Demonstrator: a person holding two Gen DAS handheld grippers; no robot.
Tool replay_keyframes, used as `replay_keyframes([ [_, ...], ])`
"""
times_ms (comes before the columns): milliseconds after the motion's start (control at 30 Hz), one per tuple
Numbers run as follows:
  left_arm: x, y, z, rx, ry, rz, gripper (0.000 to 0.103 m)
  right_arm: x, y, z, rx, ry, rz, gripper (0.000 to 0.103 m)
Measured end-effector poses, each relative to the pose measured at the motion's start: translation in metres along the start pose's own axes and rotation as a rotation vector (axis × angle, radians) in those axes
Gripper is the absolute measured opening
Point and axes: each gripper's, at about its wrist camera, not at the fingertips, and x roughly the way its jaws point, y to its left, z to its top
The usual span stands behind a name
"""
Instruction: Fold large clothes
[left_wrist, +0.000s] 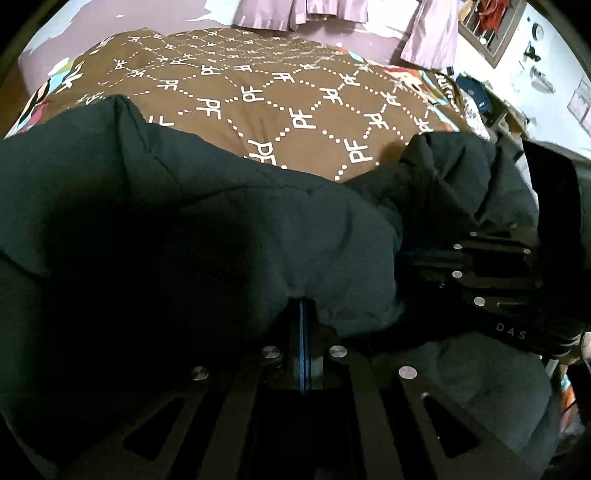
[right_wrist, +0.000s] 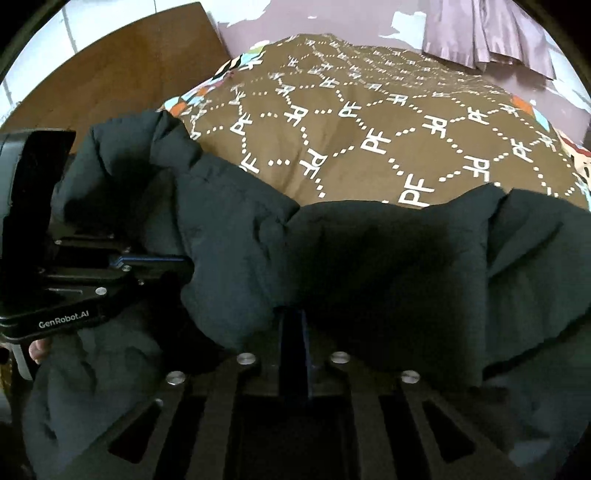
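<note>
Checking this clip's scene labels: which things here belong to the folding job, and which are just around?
Part of the job:
- dark puffy jacket
- left gripper, shut on the jacket
- right gripper, shut on the jacket
- brown patterned bedspread, the folding surface

Just around:
- pink curtains
- wooden board
- cluttered shelf

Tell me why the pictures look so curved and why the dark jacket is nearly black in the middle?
Left wrist view: fisheye bends the bedspread; the jacket sinks into shadow near the left gripper. Right wrist view: same bending, a dark patch above the right gripper.
</note>
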Motion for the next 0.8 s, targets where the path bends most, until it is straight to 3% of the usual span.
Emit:
replay_keyframes([
  [100,-0.014,-0.004,-0.002,-0.005,-0.032,0.004,0.002,-0.015,0.001,-0.003,-0.001,-0.027,-0.027,0.039],
  [167,-0.024,-0.007,-0.004,-0.012,-0.065,0.008,0.004,-0.026,0.003,-0.005,0.004,-0.055,-0.049,0.047],
  [233,-0.034,-0.01,-0.007,-0.029,-0.101,0.009,0.014,-0.038,0.001,-0.01,0.019,-0.077,-0.059,0.05],
  [300,-0.044,-0.015,-0.009,-0.043,-0.135,-0.005,0.042,-0.05,0.002,-0.011,0.037,-0.111,-0.09,0.055],
  [367,-0.058,-0.019,-0.013,-0.057,-0.189,-0.009,0.057,-0.062,0.003,-0.014,0.049,-0.153,-0.116,0.06],
  [533,-0.085,-0.027,-0.021,-0.104,-0.274,0.044,0.062,-0.086,0.006,-0.019,0.112,-0.226,-0.138,0.079],
  [700,-0.106,-0.034,-0.036,-0.129,-0.345,0.058,0.1,-0.116,0.017,-0.038,0.158,-0.305,-0.159,0.089],
  [800,-0.126,-0.04,-0.048,-0.156,-0.395,0.051,0.101,-0.136,0.025,-0.056,0.211,-0.346,-0.147,0.094],
])
